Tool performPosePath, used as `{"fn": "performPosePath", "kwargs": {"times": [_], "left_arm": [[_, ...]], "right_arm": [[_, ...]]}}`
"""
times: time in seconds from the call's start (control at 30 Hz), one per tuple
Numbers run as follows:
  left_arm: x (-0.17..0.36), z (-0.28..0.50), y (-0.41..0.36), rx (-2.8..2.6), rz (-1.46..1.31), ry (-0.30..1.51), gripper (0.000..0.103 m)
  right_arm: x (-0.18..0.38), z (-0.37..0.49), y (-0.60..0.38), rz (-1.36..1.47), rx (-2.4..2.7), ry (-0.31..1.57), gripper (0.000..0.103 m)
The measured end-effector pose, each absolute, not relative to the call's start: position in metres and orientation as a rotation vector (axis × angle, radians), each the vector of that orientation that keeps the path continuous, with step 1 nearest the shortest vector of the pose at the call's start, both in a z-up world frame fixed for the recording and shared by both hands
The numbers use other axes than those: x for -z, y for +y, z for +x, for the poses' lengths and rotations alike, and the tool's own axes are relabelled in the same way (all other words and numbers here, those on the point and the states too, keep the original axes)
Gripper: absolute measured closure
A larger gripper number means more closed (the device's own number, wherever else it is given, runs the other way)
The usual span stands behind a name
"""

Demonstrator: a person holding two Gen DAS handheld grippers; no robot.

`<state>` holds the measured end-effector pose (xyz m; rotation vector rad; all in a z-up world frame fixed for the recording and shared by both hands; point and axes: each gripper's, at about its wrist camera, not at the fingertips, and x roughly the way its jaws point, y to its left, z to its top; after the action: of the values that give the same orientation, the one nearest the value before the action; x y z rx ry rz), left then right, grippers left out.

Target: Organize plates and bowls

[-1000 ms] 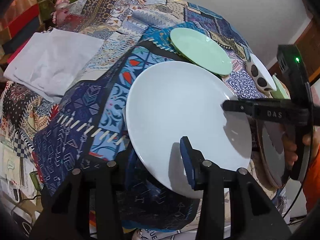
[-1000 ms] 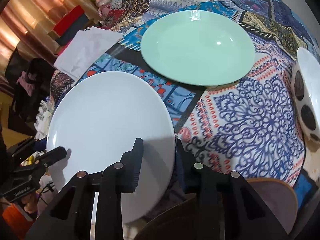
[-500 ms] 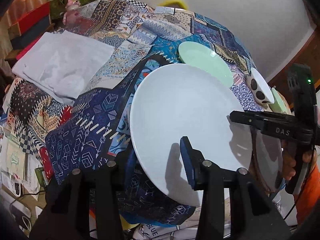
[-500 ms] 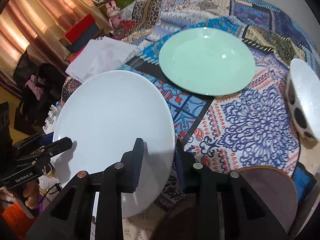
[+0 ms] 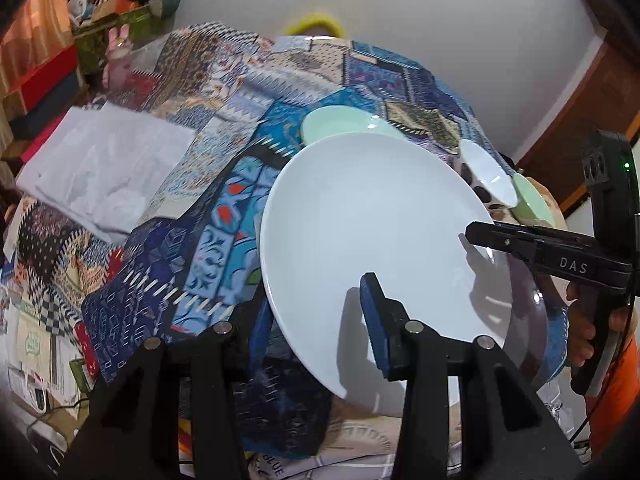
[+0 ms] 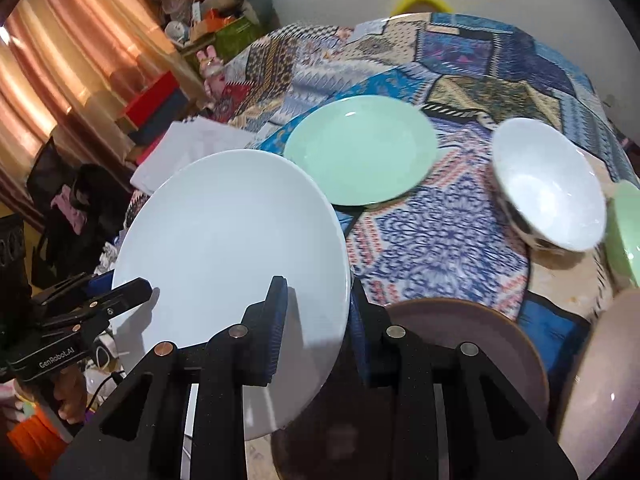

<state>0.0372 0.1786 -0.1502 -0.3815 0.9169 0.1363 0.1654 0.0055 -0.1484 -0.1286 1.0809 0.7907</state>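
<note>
Plates first, from the left wrist view: the big white plate (image 5: pixel 376 248) fills the middle, tilted, its near rim pinched in the left gripper (image 5: pixel 316 320), one blue pad on top of the plate and the other tucked below the rim. The right gripper (image 5: pixel 480 238) comes in from the right and bites the opposite rim. So the plate is carried between both, clear of the patterned cloth on the desk (image 5: pixel 208 208). Beyond its far edge peeks the green plate (image 5: pixel 340 124), straight ahead and slightly left; that is the direction I would judge the move to turn on if the white plate is to be stacked with it. A spotted bowl (image 5: pixel 486 176) and a green bowl (image 5: pixel 534 204) sit to the right, half hidden.

From the right wrist view, the right gripper (image 6: pixel 316 320) is clamped on the white plate (image 6: pixel 228 248), which lies to its left, with the left gripper (image 6: pixel 132 292) holding the far side. This view opens up what the other hides: the green plate (image 6: pixel 360 148) lies whole and bare, just beyond the white one; the spotted bowl (image 6: pixel 548 184) leans on its side, and the green bowl (image 6: pixel 624 232) is just beside it. Close below sit a brown plate (image 6: pixel 480 344) and a mauve dish (image 6: pixel 600 380). The right gripper looks nearer the green plate.
</note>
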Motion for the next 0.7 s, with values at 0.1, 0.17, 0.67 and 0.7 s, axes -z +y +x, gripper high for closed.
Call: {"fn": "performPosePath", "kwargs": {"times": [0.1,0.17,0.67,0.7], "left_arm": [[0.144,0.043,0.165,-0.115,-0.37,0.909,0.061],[0.142,0.045,0.157,-0.101,-0.364,0.907,0.061],[0.15,0.064,0.101,-0.009,-0.325,0.962,0.061],[0.152,0.065,0.099,-0.003,-0.324,0.968,0.061]], "right_arm": [[0.144,0.164,-0.009,-0.115,-0.769,1.068,0.076],[0.141,0.163,-0.019,-0.114,-0.754,1.061,0.076],[0.142,0.157,-0.08,-0.06,-0.674,1.064,0.076],[0.144,0.157,-0.085,-0.059,-0.67,1.066,0.076]]}}
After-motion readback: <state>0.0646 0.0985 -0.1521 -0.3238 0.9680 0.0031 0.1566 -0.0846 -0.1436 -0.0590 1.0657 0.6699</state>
